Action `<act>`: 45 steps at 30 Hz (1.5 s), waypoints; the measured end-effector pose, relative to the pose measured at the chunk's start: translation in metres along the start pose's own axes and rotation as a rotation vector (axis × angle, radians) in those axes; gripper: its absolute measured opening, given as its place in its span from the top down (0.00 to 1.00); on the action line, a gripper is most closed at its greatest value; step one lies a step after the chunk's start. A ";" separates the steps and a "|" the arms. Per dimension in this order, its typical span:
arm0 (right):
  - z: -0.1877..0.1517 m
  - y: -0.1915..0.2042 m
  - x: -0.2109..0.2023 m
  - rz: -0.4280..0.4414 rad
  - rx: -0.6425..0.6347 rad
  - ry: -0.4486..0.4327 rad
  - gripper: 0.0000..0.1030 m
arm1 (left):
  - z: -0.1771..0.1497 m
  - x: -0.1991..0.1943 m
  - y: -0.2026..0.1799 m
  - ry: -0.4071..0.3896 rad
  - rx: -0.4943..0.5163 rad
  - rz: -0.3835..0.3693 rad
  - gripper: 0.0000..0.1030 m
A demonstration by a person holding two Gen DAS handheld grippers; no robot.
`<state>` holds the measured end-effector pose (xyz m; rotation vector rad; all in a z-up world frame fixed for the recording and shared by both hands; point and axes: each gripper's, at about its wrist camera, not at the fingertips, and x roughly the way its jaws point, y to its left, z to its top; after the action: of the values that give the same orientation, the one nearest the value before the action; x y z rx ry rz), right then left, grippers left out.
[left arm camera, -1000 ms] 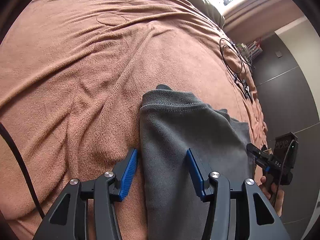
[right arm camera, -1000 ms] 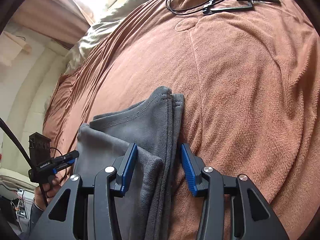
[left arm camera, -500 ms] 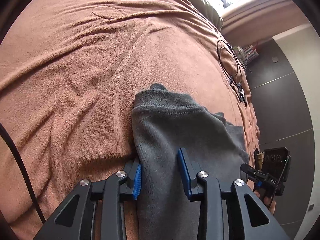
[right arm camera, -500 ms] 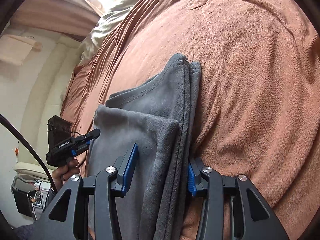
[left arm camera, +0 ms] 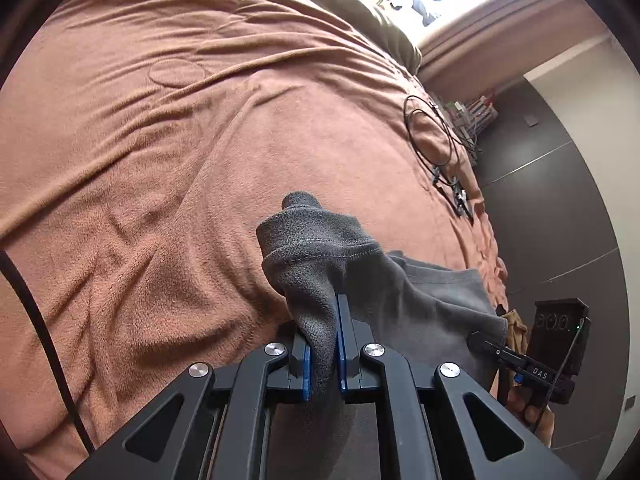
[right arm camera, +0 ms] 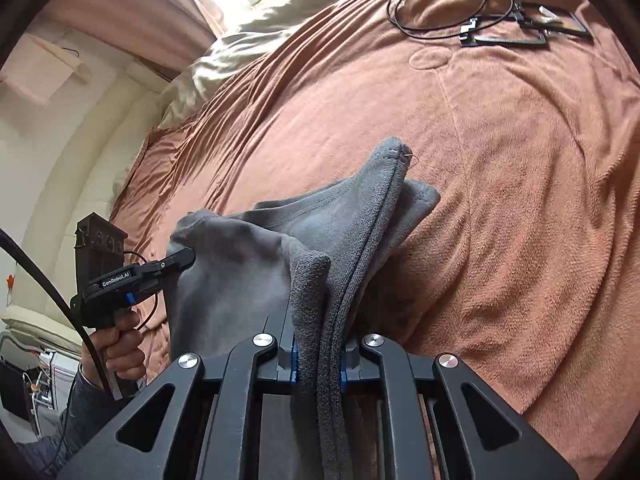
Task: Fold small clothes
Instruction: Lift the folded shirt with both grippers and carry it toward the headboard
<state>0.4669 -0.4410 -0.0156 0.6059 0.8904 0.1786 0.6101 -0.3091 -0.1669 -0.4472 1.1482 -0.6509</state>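
Grey fleece garment (left arm camera: 320,248) on the brown blanket (left arm camera: 160,160) is pinched at 2 edges, left gripper (left arm camera: 322,354) and right gripper (right arm camera: 318,360) having just clamped onto it.

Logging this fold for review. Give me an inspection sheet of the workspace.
Surface: brown fleece blanket over a bed, wrinkled.
Job's things: grey fleece garment, partly folded, both near edges pinched up off the blanket.
Clutter: flat black frames at the far edge.
Grippers: left gripper and right gripper have just closed, each clamped on the garment.
Cables: thin black cable loop by the frames; a black lead trails from the left gripper.
Surroundings: olive bedding, bright window, dark floor.
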 end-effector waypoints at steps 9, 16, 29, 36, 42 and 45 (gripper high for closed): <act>-0.030 0.045 -0.048 -0.013 -0.066 -0.083 0.91 | -0.005 -0.055 -0.044 -0.078 0.087 -0.041 0.91; -0.065 0.076 -0.093 -0.013 -0.118 -0.150 0.91 | -0.015 -0.106 -0.073 -0.141 0.126 -0.070 0.91; -0.140 0.116 -0.186 -0.017 -0.196 -0.262 0.91 | -0.052 -0.197 -0.116 -0.239 0.192 -0.131 0.91; -0.172 0.145 -0.222 -0.009 -0.243 -0.317 0.91 | -0.077 -0.245 -0.137 -0.297 0.235 -0.164 0.91; -0.200 0.169 -0.245 0.002 -0.286 -0.346 0.91 | -0.099 -0.288 -0.145 -0.345 0.248 -0.173 0.91; -0.213 0.183 -0.254 0.011 -0.312 -0.355 0.91 | -0.109 -0.309 -0.145 -0.373 0.247 -0.178 0.91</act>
<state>0.1614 -0.3004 0.1575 0.3365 0.5021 0.2074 0.3926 -0.2065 0.0983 -0.4404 0.6699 -0.8142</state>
